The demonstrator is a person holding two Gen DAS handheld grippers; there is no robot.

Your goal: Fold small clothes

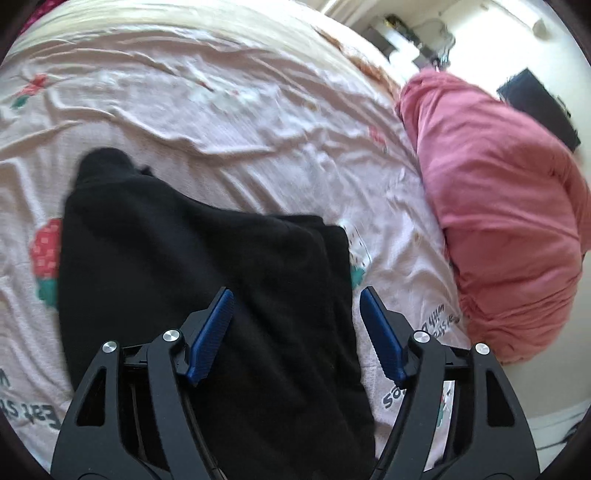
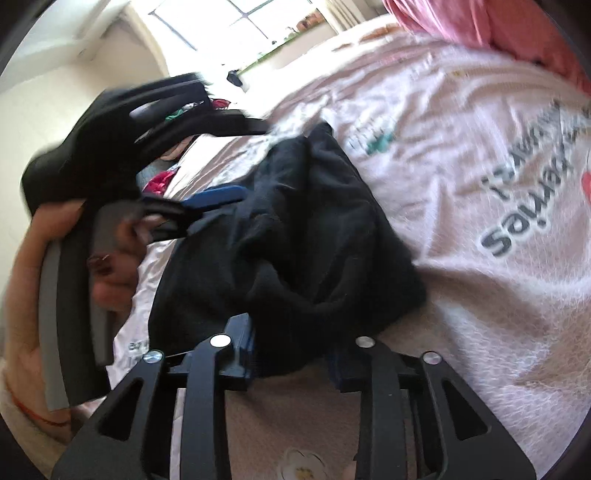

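A black garment (image 1: 207,280) lies partly folded on the pale pink printed bedsheet (image 1: 221,110). My left gripper (image 1: 297,299) is open, hovering above the garment's right edge, its blue pads (image 1: 218,325) apart with nothing between them. In the right wrist view the same black garment (image 2: 295,229) is bunched up, and its near edge fills the gap in my right gripper (image 2: 291,354); the fingertips are hidden under the cloth. The left gripper (image 2: 207,199) also shows there, held in a hand at the left, its blue pads over the garment's far side.
A large pink cushion or bundle (image 1: 509,221) lies on the bed at the right. The sheet has strawberry prints and dark lettering (image 2: 524,206). A bright window (image 2: 240,22) and some coloured clothes (image 2: 159,184) are beyond the bed's far edge.
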